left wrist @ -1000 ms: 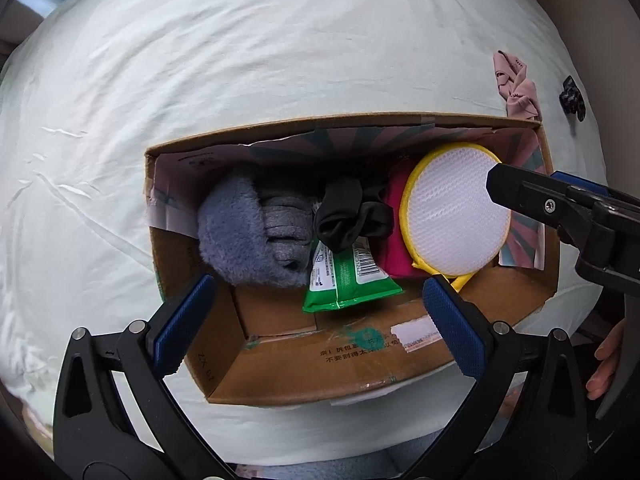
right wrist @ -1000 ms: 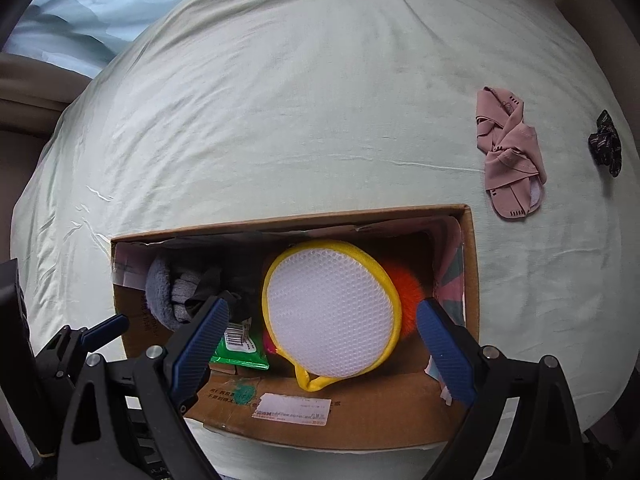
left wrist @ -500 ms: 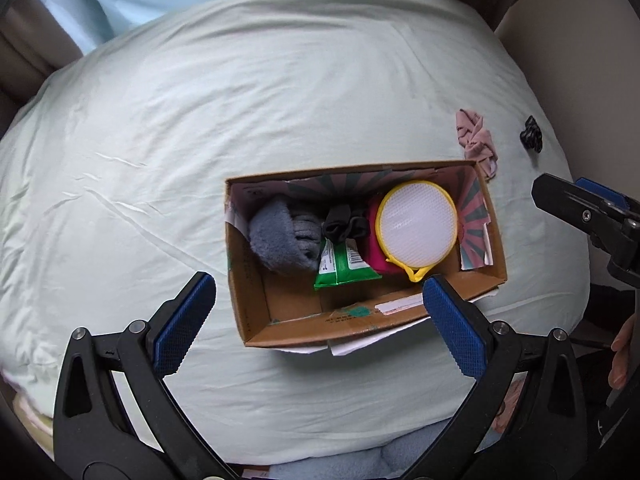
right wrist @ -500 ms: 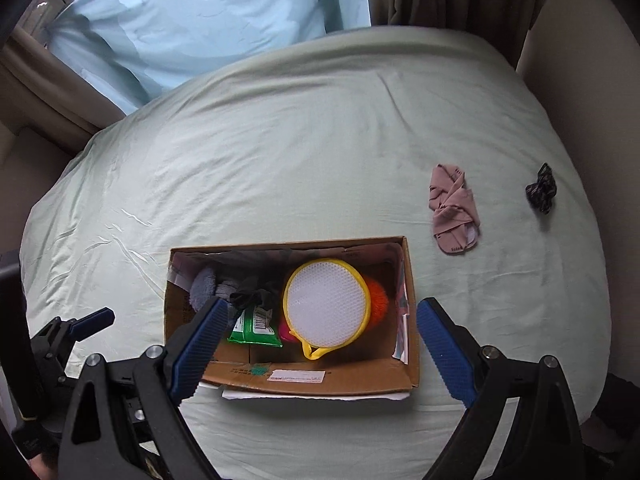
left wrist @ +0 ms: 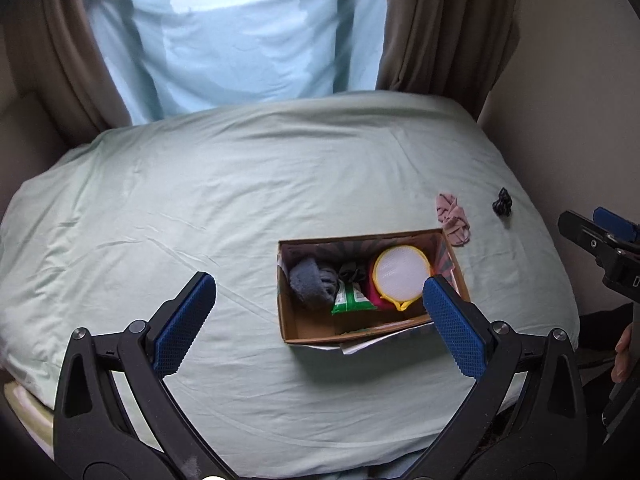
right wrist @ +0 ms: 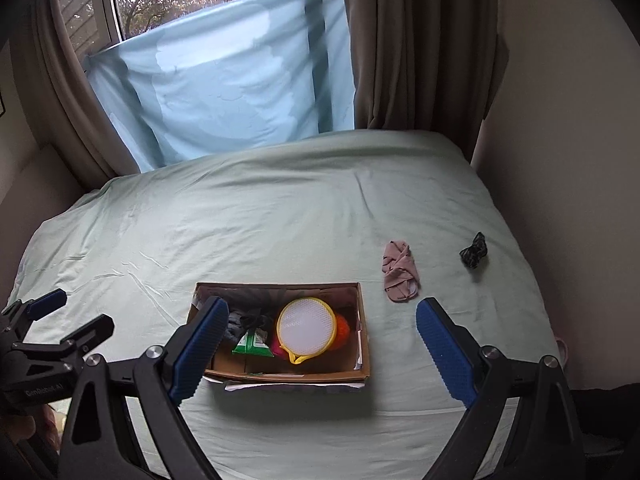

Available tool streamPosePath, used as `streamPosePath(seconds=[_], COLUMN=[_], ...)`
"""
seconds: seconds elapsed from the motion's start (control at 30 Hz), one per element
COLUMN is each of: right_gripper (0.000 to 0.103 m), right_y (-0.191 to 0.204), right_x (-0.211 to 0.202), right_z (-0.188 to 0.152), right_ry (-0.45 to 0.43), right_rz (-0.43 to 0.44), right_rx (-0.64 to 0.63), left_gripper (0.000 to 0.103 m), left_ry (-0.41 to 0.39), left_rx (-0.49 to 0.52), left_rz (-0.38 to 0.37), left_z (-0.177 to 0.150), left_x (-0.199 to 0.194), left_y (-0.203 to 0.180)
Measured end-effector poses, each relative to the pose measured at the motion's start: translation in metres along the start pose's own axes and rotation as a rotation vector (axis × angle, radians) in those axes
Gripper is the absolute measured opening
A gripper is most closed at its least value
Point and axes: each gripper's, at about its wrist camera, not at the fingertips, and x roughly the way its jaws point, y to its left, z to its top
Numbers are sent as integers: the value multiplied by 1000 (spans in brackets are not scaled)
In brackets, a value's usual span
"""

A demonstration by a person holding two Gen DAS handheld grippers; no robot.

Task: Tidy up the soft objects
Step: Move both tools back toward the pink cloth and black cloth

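An open cardboard box [left wrist: 312, 330] [right wrist: 362, 312] sits on the pale green bed. Inside lie a grey fuzzy sock [left wrist: 308, 282], a black cloth [left wrist: 352, 272], a green wipes pack [left wrist: 352, 300] [right wrist: 252, 342], a round white mesh pad with yellow rim [left wrist: 402, 274] [right wrist: 307, 325] and an orange item [right wrist: 343, 330]. A pink cloth [left wrist: 454, 219] [right wrist: 400, 272] and a black scrunchie [left wrist: 503, 202] [right wrist: 474, 250] lie on the sheet right of the box. My left gripper [left wrist: 320, 320] and right gripper [right wrist: 324, 352] are both open and empty, held high and back from the box.
The bed [left wrist: 200, 200] fills the room between a beige wall [right wrist: 560, 120] on the right and a window with brown curtains [right wrist: 400, 40] and a blue sheet [right wrist: 240, 80] at the far end. The other gripper shows at each frame's edge.
Both grippers have pulled up and back from the box, which now looks small and far. The box contents and loose cloths have not moved.
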Motion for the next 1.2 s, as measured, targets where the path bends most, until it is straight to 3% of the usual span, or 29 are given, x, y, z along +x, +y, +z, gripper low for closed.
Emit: streamPosePath(seconds=[0.17, 0.37, 0.67, 0.77, 0.9, 1.2], right_gripper=[94, 94, 94, 94, 94, 94], right_y=[-2, -8, -48, -76, -119, -219], right_x=[-34, -62, -75, -68, -51, 30], right_z=[-14, -23, -19, -11, 3, 37], right_ry=[-67, -145, -195, -184, -175, -144], right_rz=[-53, -77, -93, -99, -112, -81], right_rx=[-22, -4, 43, 56, 27, -7], left_gripper=[103, 103, 103, 103, 103, 103], left_ry=[-110, -173, -194, -204, -198, -190], left_rx=[-24, 4, 15, 2, -14, -54], left_rz=[-11, -3, -39, -70, -52, -49], left_z=[-6, -10, 1, 7, 20, 50], left_x=[-41, -63, -58, -51, -29, 64], left_y=[10, 2, -35, -58, -102, -220])
